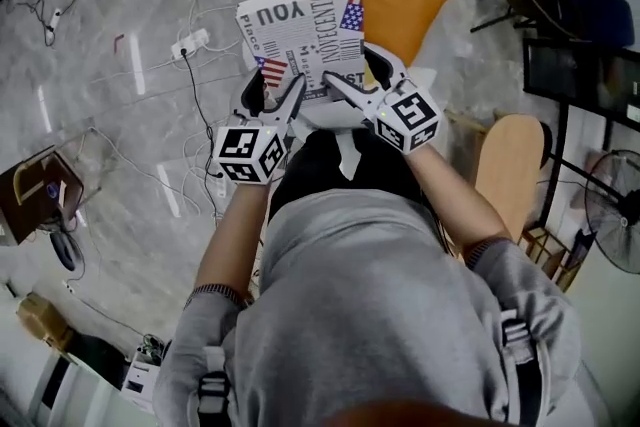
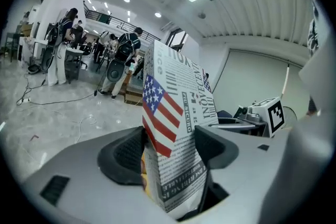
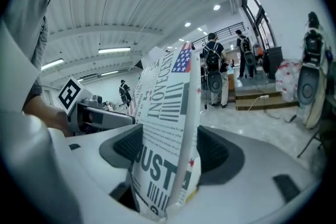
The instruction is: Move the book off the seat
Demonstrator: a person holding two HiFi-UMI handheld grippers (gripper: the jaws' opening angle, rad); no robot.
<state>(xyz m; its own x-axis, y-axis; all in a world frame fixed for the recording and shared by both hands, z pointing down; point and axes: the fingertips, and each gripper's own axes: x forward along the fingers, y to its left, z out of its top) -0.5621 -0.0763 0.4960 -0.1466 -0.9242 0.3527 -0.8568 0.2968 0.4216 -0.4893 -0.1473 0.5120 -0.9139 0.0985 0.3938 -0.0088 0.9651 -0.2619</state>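
The newspaper-print book with American-flag patches sits in the upper centre of the head view, clamped along its lower edge by both tools. The left gripper grips the lower left corner, and its jaws press on both covers in the left gripper view. The right gripper grips the lower right corner in the same way. In both gripper views the book stands upright against the room behind. An orange square cushion lies beyond its right edge. Grey marble floor with white cables fills the upper left.
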